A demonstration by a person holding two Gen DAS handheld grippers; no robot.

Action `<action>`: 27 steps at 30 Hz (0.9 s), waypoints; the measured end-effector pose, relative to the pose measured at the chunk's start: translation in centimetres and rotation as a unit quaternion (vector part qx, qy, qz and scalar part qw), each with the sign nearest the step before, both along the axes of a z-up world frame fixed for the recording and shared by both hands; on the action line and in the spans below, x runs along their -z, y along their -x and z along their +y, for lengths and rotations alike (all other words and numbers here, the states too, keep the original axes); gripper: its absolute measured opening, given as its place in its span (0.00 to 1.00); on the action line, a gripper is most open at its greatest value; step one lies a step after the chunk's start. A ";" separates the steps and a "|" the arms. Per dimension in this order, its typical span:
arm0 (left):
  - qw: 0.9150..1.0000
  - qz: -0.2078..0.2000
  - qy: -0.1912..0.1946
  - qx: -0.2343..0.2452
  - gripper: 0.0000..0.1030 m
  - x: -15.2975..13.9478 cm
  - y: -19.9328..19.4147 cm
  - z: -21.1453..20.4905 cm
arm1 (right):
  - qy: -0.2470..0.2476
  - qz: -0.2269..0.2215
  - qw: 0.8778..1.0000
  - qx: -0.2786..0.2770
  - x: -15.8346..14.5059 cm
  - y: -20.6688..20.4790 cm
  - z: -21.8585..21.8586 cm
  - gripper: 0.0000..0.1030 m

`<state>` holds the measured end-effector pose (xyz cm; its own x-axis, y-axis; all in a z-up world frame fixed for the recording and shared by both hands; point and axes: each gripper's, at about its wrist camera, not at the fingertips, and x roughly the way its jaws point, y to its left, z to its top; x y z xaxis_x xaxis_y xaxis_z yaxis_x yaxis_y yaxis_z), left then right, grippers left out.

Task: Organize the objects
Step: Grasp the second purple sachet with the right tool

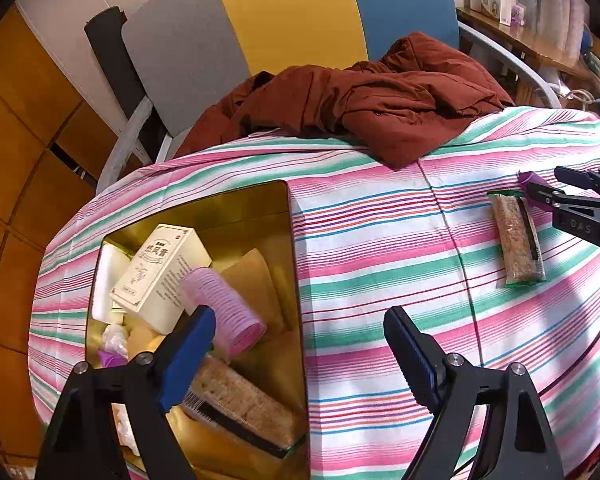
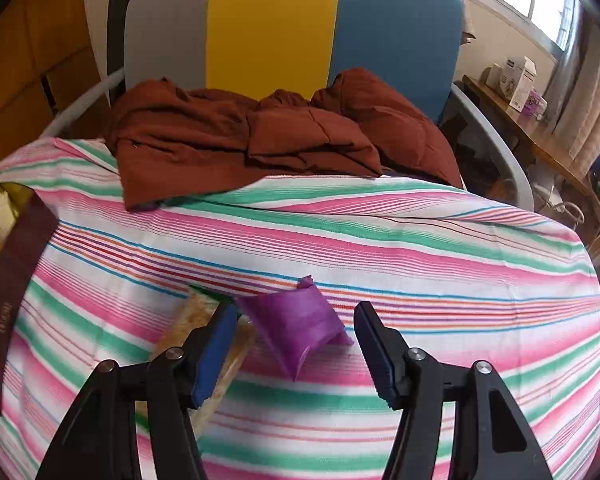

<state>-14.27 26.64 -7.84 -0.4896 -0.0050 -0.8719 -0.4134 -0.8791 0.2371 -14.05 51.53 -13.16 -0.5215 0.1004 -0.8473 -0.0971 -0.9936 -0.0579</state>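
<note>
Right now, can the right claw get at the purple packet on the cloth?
Probably yes: the right claw is open, the purple packet lies between its fingers, and nothing covers it. The snack bar sits beside the left finger.

Bare striped cloth (image 1: 380,248) between gold tin (image 1: 292,264) and snack bar (image 1: 518,236); jacket (image 1: 380,112) behind.

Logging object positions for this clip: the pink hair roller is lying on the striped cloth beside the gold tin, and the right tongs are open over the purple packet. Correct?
Not quite. The left wrist view shows the pink hair roller inside the gold tin, not on the striped cloth. The right tongs are indeed open over the purple packet.
</note>
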 end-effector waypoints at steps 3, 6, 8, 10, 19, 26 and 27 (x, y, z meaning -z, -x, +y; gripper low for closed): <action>1.000 -0.006 0.000 0.000 0.84 0.5 0.3 0.4 | 0.015 -0.005 1.000 0.000 0.9 0.4 0.5 0.60; 1.000 -0.008 0.005 0.002 0.84 1.0 0.4 0.8 | 0.021 -0.007 1.000 0.004 1.5 0.4 0.9 0.60; 1.000 -0.013 0.004 0.002 0.84 1.2 0.5 1.0 | 0.034 -0.004 0.999 0.003 1.6 0.4 1.2 0.60; 1.000 -0.017 0.003 0.001 0.84 1.5 0.5 1.1 | 0.037 0.000 0.999 0.005 1.7 0.2 1.4 0.60; 0.999 -0.036 -0.021 0.021 0.84 1.6 0.6 3.0 | 0.050 0.016 0.998 0.021 1.1 -1.4 2.1 0.45; 0.998 -0.040 -0.017 0.042 0.84 1.9 0.7 6.9 | 0.051 0.027 0.998 0.028 0.6 -2.4 2.7 0.40; 0.998 -0.039 -0.016 0.043 0.84 1.9 0.7 7.1 | 0.058 0.027 0.998 0.026 0.6 -2.3 2.8 0.40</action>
<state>-14.96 33.76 -9.73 -0.4169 0.0631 -0.9067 -0.5046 -0.8458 0.1731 -11.79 54.35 -13.73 -0.5630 0.0308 -0.8259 -0.1478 -0.9870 0.0639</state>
